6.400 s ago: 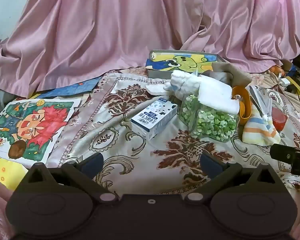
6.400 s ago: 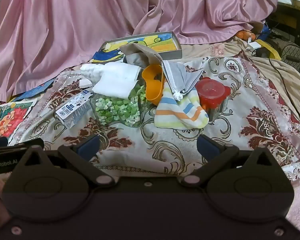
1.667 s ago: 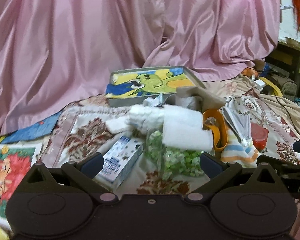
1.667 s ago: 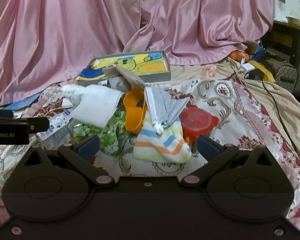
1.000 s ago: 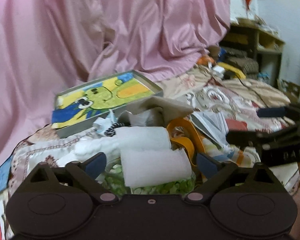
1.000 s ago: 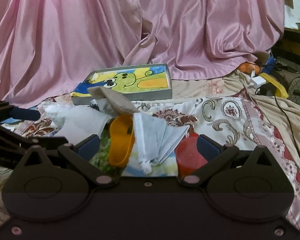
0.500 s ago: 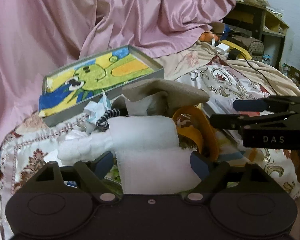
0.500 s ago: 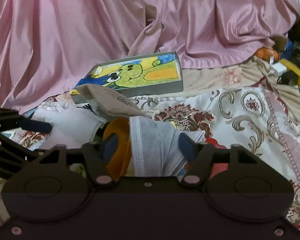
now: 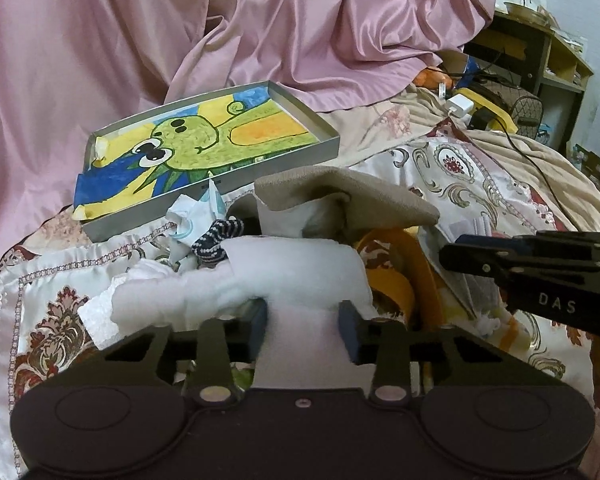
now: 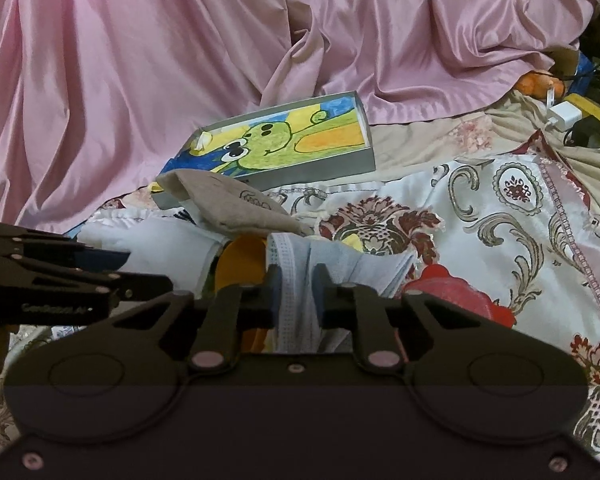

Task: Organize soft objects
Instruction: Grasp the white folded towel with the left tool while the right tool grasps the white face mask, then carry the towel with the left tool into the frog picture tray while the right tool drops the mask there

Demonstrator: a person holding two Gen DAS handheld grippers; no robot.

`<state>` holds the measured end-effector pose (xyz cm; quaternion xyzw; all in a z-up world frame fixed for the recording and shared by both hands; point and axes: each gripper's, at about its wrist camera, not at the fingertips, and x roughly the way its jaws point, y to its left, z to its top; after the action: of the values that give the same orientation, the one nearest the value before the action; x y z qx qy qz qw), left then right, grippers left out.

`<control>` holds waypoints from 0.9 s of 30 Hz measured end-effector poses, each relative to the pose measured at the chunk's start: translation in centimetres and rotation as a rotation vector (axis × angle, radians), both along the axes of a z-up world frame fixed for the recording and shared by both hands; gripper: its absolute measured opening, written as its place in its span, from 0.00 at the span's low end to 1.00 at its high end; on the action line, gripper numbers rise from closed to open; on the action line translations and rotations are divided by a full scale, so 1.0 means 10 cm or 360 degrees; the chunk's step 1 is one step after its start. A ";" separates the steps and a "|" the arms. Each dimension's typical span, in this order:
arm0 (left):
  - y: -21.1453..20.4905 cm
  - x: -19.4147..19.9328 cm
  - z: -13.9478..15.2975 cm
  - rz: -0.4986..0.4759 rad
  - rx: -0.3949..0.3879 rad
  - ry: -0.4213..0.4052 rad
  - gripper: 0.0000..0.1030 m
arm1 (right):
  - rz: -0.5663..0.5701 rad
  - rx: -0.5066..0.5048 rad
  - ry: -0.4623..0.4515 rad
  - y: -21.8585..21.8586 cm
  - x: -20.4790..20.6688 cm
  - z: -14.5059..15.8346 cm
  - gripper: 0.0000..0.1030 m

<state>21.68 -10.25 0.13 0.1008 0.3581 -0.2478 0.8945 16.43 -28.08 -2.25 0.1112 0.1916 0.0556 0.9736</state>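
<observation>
My left gripper is shut on a white fluffy cloth that lies on top of the pile. My right gripper is shut on a light blue face mask; it also shows from the side in the left wrist view. A beige cloth lies over the pile behind both; it also shows in the right wrist view. A striped dark sock and a crumpled white cloth lie behind the fluffy cloth.
A grey tray with a green cartoon drawing stands behind the pile, against a pink drape. An orange plastic piece and a red-lidded jar sit in the pile. Chargers and cables lie far right.
Both grippers moved forward into the pile and closed: the left on the white fluffy cloth, the right on the face mask.
</observation>
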 end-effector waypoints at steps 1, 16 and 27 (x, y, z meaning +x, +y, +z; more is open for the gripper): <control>-0.01 0.00 0.00 0.0000 0.0004 -0.0005 0.23 | 0.0001 0.0002 -0.0001 0.00 -0.01 0.00 0.07; -0.05 -0.17 0.26 -0.0011 -0.0152 -0.0023 0.02 | 0.0022 0.0125 -0.0110 -0.05 -0.21 0.15 0.00; -0.06 -0.14 1.07 -0.0010 -0.0356 -0.0255 0.02 | 0.0010 0.0307 -0.0376 -0.28 -0.45 0.36 0.00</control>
<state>20.32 -10.83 10.80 0.0210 0.2554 -0.2802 0.9251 11.88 -30.86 1.40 0.1961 0.0697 0.0896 0.9740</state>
